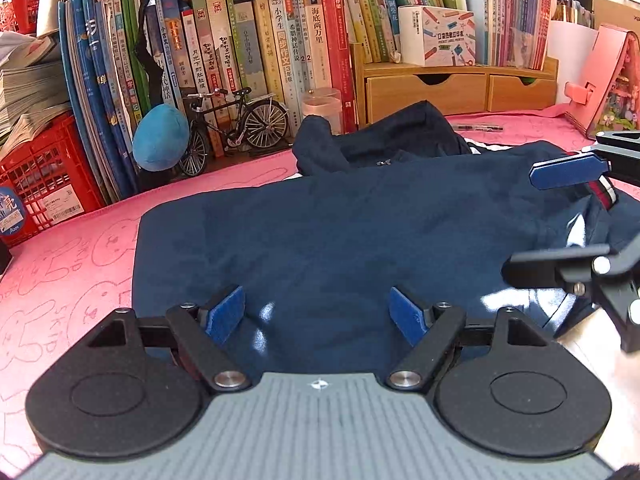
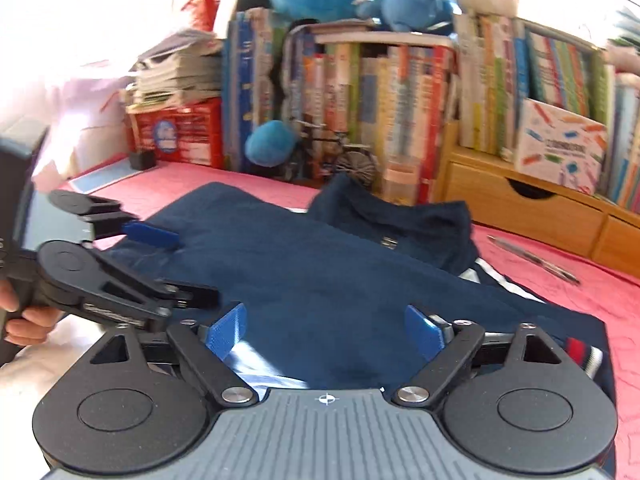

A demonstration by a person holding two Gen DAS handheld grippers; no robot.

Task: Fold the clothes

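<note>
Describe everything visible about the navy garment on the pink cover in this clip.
The navy garment is dark blue, soft, fleece-like cloth, lying mostly flat and partly folded on the pink cover. A bunched collar or hood with a small zipper pull sits at its far end, near the books. A red, white and navy striped cuff shows at its right edge, and white stripes peek out beside the collar. The left gripper and right gripper are both open over its near edge.

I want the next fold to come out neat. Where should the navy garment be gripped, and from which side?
Judging by its pose, take the navy garment at its near hem, coming in low from the front edge. It lies flat there, and both the open left tool and open right tool already straddle that edge.
</note>
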